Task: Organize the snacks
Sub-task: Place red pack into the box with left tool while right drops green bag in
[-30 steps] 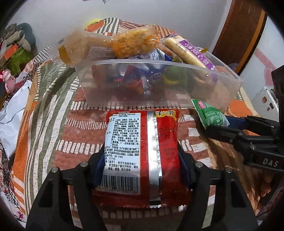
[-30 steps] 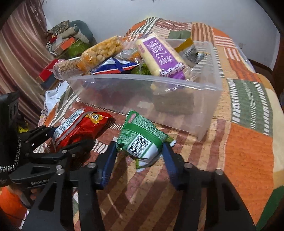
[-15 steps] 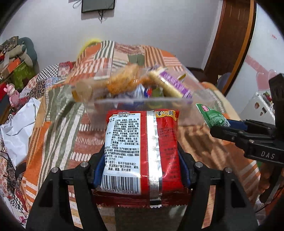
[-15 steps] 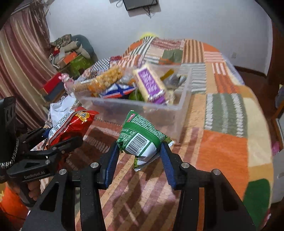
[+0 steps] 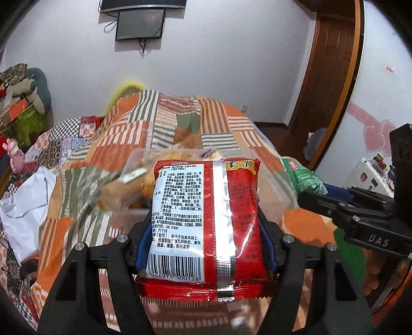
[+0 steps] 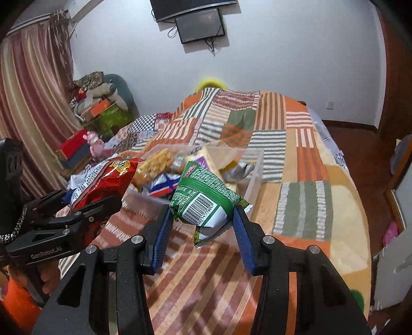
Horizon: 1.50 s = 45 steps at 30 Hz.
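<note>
A: What is the left hand-held black gripper (image 5: pixel 204 247) doing?

B: Its blue-padded jaws are clamped on a red foil snack packet with a white label and barcode (image 5: pixel 206 219), which fills the centre of the left wrist view. In the right wrist view the same packet (image 6: pixel 103 180) sits at the middle left, pinched by that gripper (image 6: pixel 74 203).

A: And the right hand-held black gripper (image 6: pixel 203 224)?

B: It is closed on a green snack pouch with a white barcode panel (image 6: pixel 203 198), held in the centre of its own frame. From the left wrist camera the pouch (image 5: pixel 301 175) pokes in at the middle right, at the tip of the right gripper (image 5: pixel 322 192).

A: Where is the container?

B: A clear plastic rectangular bin (image 6: pixel 253 167) rests on the orange, green and white striped patchwork bedspread (image 6: pixel 303 165), just behind both packets. It holds several snacks, blurred, among them a clear bag of yellow puffed pieces (image 6: pixel 154 165). In the left wrist view the bin (image 5: pixel 134 165) lies behind the red packet

A: Anything else?

B: A dark wall-mounted screen (image 5: pixel 140 24) at the top of the frame
</note>
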Each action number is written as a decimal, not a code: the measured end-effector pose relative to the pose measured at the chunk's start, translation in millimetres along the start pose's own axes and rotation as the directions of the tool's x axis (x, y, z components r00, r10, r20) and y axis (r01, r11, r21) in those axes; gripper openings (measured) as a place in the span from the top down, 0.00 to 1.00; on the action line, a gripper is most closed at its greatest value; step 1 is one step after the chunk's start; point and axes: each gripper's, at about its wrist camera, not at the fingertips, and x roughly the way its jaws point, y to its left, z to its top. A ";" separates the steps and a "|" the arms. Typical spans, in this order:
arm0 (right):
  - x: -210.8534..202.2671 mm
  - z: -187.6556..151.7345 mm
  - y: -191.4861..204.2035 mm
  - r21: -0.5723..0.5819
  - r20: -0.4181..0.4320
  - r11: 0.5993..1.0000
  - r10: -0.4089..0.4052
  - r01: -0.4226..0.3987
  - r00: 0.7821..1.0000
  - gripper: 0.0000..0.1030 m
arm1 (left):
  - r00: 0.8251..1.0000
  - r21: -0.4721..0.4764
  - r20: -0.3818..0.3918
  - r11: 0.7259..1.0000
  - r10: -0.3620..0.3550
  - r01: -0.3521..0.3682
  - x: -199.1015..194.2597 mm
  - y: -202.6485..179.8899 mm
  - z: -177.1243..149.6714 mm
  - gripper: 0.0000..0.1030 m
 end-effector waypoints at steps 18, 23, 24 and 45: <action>33.9 20.0 -21.9 0.056 0.001 0.998 -0.006 0.006 1.000 0.57 | 1.000 -0.014 -0.013 1.000 -0.021 0.021 62.8 1.1 48.5 0.35; 48.9 20.4 -26.0 0.058 -0.032 0.998 -0.007 0.009 0.999 0.57 | 0.999 -0.014 -0.024 1.000 -0.029 0.028 78.3 -1.4 54.2 0.35; 50.7 20.3 -27.4 0.064 -0.037 0.998 -0.001 0.003 0.999 0.57 | 0.999 -0.017 -0.028 0.999 -0.029 0.029 81.5 -1.0 53.9 0.35; 27.0 25.1 -23.9 0.050 -0.026 0.999 0.003 -0.002 1.000 0.48 | 1.000 0.004 -0.019 1.000 -0.022 0.022 63.8 -5.0 51.2 0.32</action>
